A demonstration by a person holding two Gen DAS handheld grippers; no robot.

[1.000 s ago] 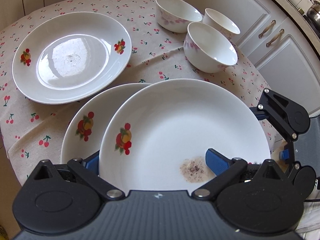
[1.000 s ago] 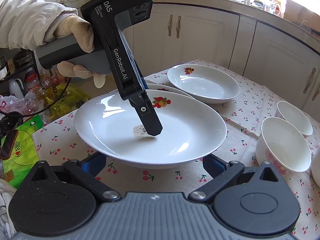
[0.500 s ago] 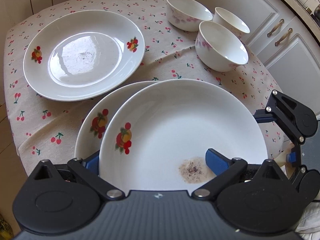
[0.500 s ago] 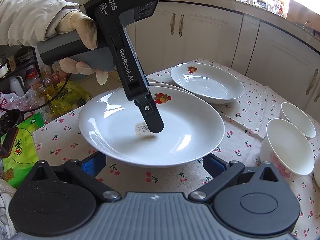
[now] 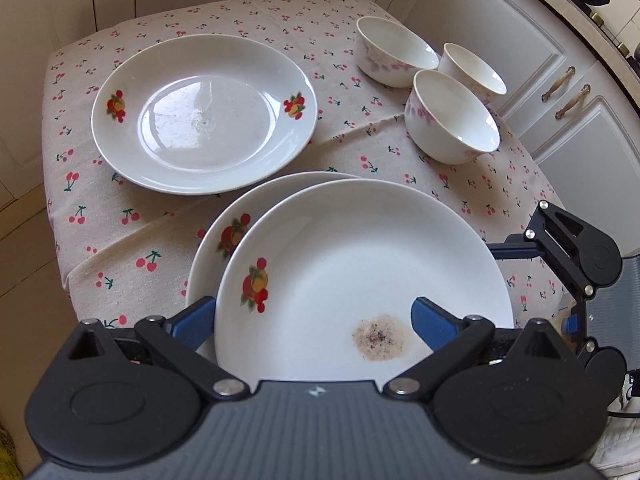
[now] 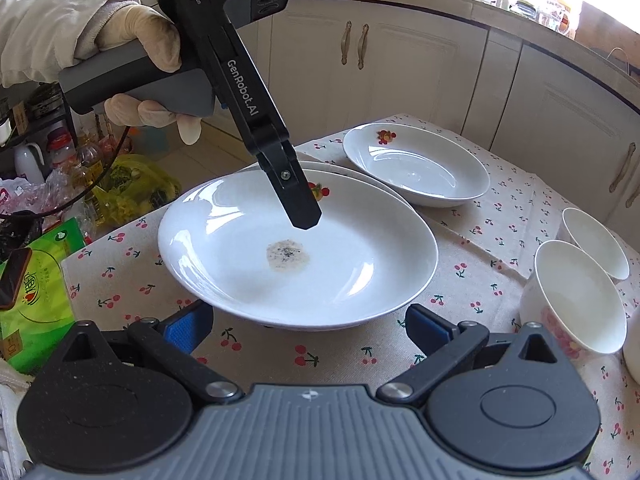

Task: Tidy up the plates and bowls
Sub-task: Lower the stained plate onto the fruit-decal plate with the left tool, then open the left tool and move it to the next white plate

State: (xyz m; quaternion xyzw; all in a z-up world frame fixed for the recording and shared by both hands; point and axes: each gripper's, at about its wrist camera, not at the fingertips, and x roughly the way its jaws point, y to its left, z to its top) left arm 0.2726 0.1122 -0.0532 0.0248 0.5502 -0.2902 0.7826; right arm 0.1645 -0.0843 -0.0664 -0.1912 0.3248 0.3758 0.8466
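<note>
From the left wrist view, the left gripper (image 5: pixel 314 318) has its two blue fingers set on either side of the near rim of the soiled plate (image 5: pixel 360 264), one under and one over it as far as the angle shows, so it looks clamped on that rim; the plate overlaps a second plate (image 5: pixel 224 236) lying under it to the left; a third plate (image 5: pixel 204 114) sits alone at the far left of the cherry-print tablecloth (image 5: pixel 120 240); three bowls (image 5: pixel 452 116) stand separately at the far right, none nested.

From the right wrist view, the same soiled plate (image 6: pixel 298 246) appears held off the cloth, the left tool (image 6: pixel 296 200) reaching down onto its far rim from a gloved hand (image 6: pixel 136 64); the right gripper (image 6: pixel 308 326) hangs near, its fingers spread wide with nothing between them, just short of the plate's near edge.

Judged from this, stacking has barely begun: one plate is going onto another, the third plate and all the bowls remain to be gathered.
</note>
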